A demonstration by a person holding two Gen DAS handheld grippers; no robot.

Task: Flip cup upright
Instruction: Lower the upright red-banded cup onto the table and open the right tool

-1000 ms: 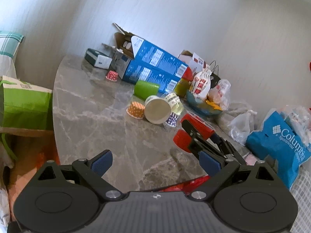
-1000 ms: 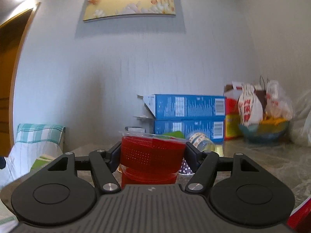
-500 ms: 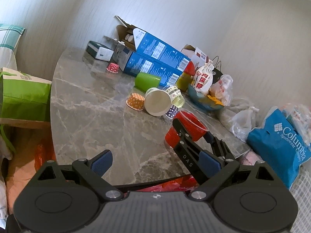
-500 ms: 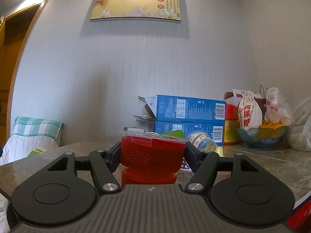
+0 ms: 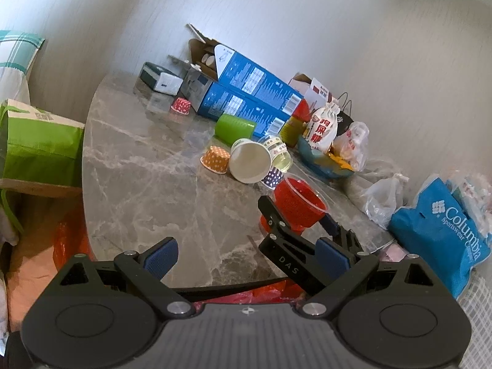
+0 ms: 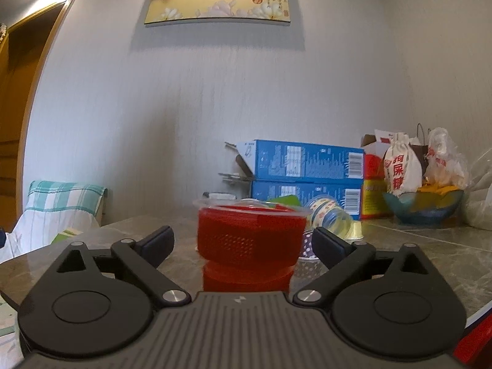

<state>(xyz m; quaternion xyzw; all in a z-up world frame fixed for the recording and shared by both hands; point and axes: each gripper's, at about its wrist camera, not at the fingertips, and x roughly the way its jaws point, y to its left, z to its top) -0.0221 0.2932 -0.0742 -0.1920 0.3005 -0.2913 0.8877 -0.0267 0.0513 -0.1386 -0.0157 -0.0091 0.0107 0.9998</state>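
Note:
A red plastic cup [image 6: 250, 240] with a clear rim stands upright, mouth up, on the grey marble table [image 6: 430, 243]. My right gripper [image 6: 243, 244] is open, its fingers apart on both sides of the cup without touching it. In the left wrist view the same cup [image 5: 296, 204] stands near the table's front edge with the right gripper's black fingers [image 5: 278, 230] around it. My left gripper [image 5: 246, 253] is open and empty, held back over the table's front edge, to the left of the cup.
Behind the red cup lie a white paper cup [image 5: 250, 164], a green cup [image 5: 235, 129], a patterned clear cup [image 5: 278, 153] and small dotted cups [image 5: 215, 160]. Blue boxes [image 5: 255, 95] stand at the back. A bowl with bags [image 5: 326, 153] and a blue Columbia bag [image 5: 436, 230] are on the right.
My right gripper has opened and let go of the red cup, which now stands on the table. The left gripper stays open and has shifted only slightly.

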